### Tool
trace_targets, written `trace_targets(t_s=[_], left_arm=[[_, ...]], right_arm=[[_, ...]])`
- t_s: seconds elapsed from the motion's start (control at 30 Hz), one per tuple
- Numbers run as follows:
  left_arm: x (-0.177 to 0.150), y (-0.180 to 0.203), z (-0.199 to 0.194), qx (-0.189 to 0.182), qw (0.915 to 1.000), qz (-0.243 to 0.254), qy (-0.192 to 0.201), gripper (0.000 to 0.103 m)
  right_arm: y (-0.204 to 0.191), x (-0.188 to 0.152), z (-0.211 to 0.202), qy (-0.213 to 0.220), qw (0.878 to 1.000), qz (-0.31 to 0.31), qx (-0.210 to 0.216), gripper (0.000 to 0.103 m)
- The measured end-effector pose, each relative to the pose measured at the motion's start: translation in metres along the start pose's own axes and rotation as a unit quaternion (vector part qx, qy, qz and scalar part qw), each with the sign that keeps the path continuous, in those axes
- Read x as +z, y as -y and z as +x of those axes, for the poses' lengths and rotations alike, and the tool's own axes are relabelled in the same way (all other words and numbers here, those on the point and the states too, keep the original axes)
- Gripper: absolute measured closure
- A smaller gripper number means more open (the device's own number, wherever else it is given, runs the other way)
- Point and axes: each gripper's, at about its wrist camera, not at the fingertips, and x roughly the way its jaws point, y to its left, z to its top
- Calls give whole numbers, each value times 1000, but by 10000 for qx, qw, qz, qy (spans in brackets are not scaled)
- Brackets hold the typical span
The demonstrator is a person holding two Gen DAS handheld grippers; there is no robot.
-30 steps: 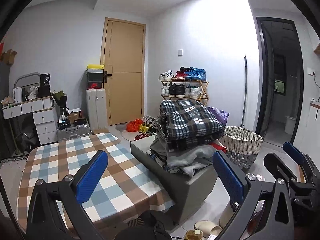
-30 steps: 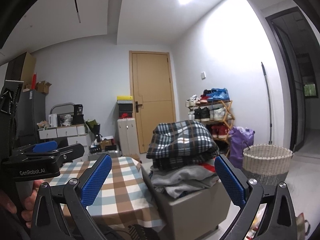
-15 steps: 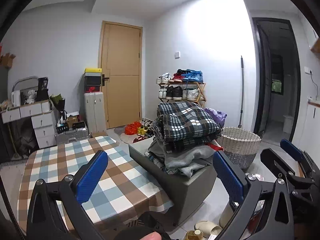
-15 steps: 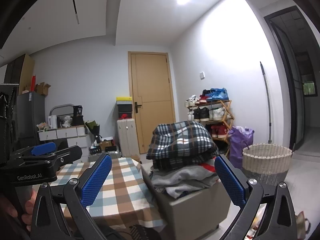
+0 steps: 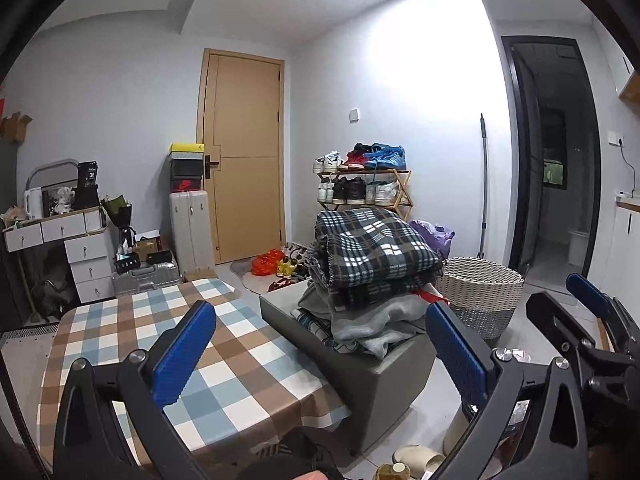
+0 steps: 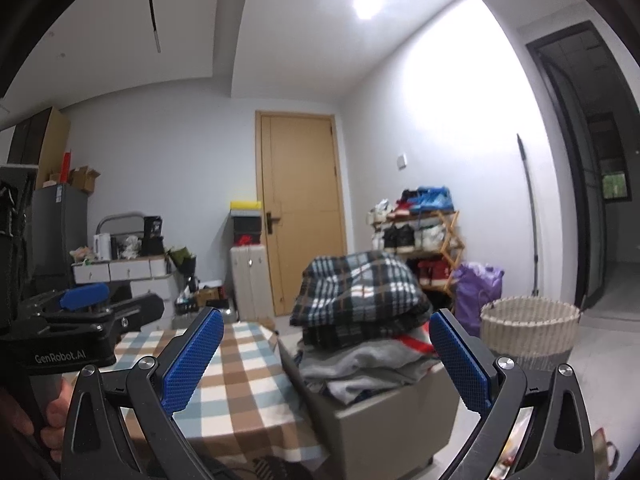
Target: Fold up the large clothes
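- Left gripper (image 5: 320,350) fingers spread wide, blue pads (image 5: 182,354) well apart, nothing between them — held in the air above the near end of the table.
- Right gripper (image 6: 326,364) fingers likewise spread wide, empty; pads (image 6: 194,362) frame the clothes from a distance.
- Clothes pile (image 5: 372,276) sits on a grey box seat (image 5: 384,376) just right of the table: plaid blanket (image 5: 372,246) folded on top, grey garments (image 5: 372,316) under it, a bit of red showing at the right edge.
- Table (image 5: 132,344) with brown-blue-white checked cloth, bare, touching or just beside the box seat — cannot tell which.
- Woven laundry basket (image 5: 480,296) on the floor right of the pile.
- Shoe rack (image 5: 364,186) with shoes behind the pile, against the wall; purple bag (image 5: 434,232) beside it.
- Wooden door (image 5: 246,180) at the back, shut; pale suitcase (image 5: 188,232) left of it with boxes stacked on top.
- In the right wrist view, a hand (image 6: 52,420) holds the left gripper's handle at the left edge.
- Slippers (image 5: 416,458) on the floor near the box seat.
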Motion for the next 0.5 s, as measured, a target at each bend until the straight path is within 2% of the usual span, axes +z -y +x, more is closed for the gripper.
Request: trace_targets(t_s=[0.5], left_arm=[[-2, 11, 0, -83, 9998, 186, -84, 1]], right_arm=[[11, 4, -4, 97, 9996, 247, -107, 0]])
